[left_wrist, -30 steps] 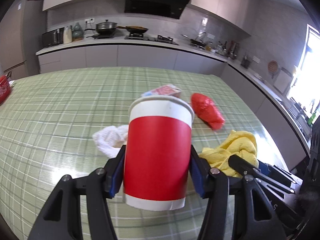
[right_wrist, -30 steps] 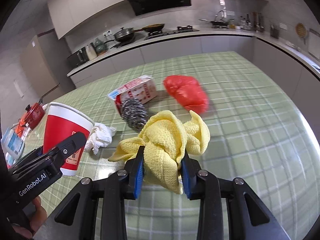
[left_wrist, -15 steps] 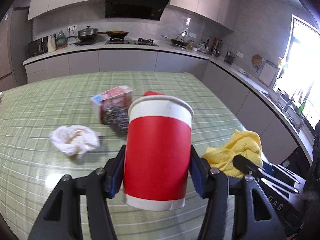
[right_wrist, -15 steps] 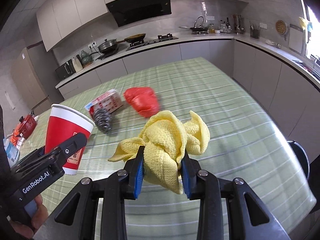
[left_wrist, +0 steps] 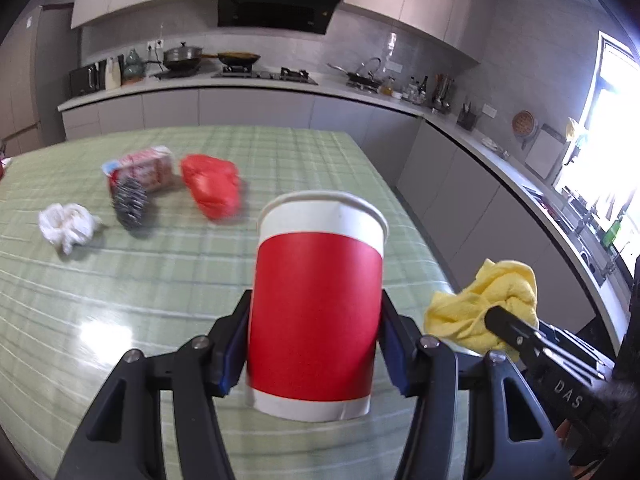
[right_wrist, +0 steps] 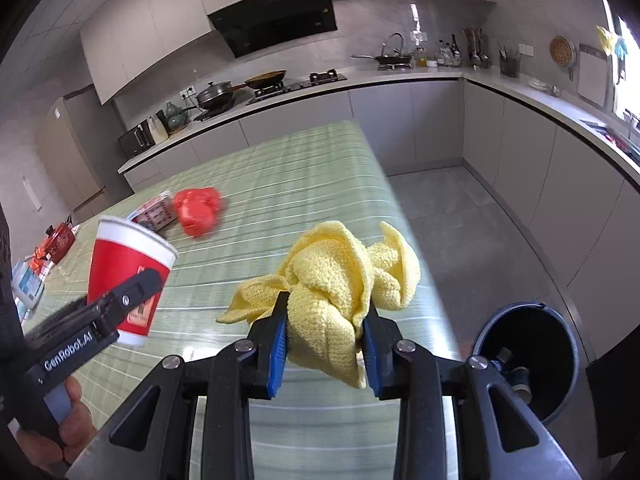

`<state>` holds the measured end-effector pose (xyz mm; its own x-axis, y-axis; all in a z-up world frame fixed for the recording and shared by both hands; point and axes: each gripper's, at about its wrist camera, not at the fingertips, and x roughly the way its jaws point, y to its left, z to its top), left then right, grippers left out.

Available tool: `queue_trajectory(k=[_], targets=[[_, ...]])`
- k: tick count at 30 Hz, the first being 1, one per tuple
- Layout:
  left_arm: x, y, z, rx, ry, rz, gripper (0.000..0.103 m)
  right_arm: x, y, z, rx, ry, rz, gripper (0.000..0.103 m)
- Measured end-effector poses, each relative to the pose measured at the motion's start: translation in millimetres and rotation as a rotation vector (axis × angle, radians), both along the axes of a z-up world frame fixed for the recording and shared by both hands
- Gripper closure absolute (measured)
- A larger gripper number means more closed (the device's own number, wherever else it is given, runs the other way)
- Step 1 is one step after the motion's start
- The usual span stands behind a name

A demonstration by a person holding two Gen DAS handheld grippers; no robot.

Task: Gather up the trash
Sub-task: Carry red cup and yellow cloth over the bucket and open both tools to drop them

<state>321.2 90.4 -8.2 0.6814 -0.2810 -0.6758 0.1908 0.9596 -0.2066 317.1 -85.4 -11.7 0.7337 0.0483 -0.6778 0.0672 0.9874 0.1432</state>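
Note:
My left gripper (left_wrist: 316, 344) is shut on a red and white paper cup (left_wrist: 318, 300), held upright above the green checked table (left_wrist: 120, 288); the cup also shows in the right wrist view (right_wrist: 128, 276). My right gripper (right_wrist: 324, 336) is shut on a crumpled yellow cloth (right_wrist: 336, 280), held over the table's right edge; the cloth shows in the left wrist view (left_wrist: 486, 308). A dark trash bin (right_wrist: 528, 356) stands on the floor at lower right, with some items inside.
On the table lie a white crumpled tissue (left_wrist: 66, 226), a steel scourer (left_wrist: 130, 206), a red and white carton (left_wrist: 146, 166) and a red plastic bag (left_wrist: 212, 186). Kitchen counters (right_wrist: 520, 96) run along the back and right. A red kettle (right_wrist: 60, 236) is far left.
Both grippers have swung to the right with their loads, towards the table's right edge. The trash bin has come into the right wrist view. Table items have slid left in view.

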Motion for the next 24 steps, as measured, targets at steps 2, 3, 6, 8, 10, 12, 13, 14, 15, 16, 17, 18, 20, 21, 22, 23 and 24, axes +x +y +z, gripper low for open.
queue_trajectory(k=[2,3,6,8,10,12,13,14,15,16,17,18,20,21,22,23,24], targets=[[-1,-18,1,0.004,-0.005,-0.023,0.045,-5,-18,3,0.012,-0.004,-0.011,0.069],[-2,-25,1,0.003,-0.008,-0.034,0.045,-7,-25,5,0.009,-0.009,-0.018,0.069],[-3,-51,-1,-0.012,-0.014,-0.094,0.045,-16,-48,6,0.003,-0.019,-0.063,0.069],[-3,-71,-3,-0.021,-0.018,-0.134,0.045,-24,-68,5,-0.005,-0.013,-0.11,0.069],[-4,-87,-4,-0.03,-0.009,-0.164,0.045,-35,-90,5,-0.018,-0.009,-0.161,0.069],[-8,-107,-6,-0.022,-0.004,-0.195,0.045,-44,-113,5,-0.014,-0.007,-0.209,0.069],[-10,-118,-7,-0.021,0.0,-0.208,0.045,-51,-129,4,-0.012,-0.008,-0.239,0.069],[-13,-129,-7,-0.018,0.001,-0.22,0.045,-55,-141,4,-0.014,-0.007,-0.258,0.069],[-14,-138,-6,-0.015,-0.001,-0.224,0.045,-60,-155,3,-0.016,-0.003,-0.279,0.069],[-16,-148,-6,-0.015,-0.001,-0.228,0.045,-63,-173,-1,-0.01,0.006,-0.301,0.069],[-17,-159,-6,-0.014,0.0,-0.23,0.045,-66,-185,-4,-0.001,0.014,-0.311,0.069],[-19,-168,-6,-0.012,0.001,-0.228,0.045,-68,-201,-8,0.005,0.023,-0.322,0.069],[-23,-191,-9,-0.013,0.01,-0.22,0.045,-68,-229,-16,0.008,0.044,-0.327,0.069],[-25,-206,-11,-0.011,0.017,-0.21,0.045,-67,-242,-21,0.016,0.057,-0.321,0.069],[-27,-218,-14,-0.011,0.026,-0.201,0.045,-66,-258,-27,0.022,0.076,-0.309,0.069],[-28,-230,-17,-0.015,0.039,-0.195,0.045,-64,-269,-32,0.021,0.093,-0.299,0.069],[-29,-244,-20,-0.014,0.05,-0.192,0.045,-64,-280,-36,0.022,0.106,-0.289,0.069]])
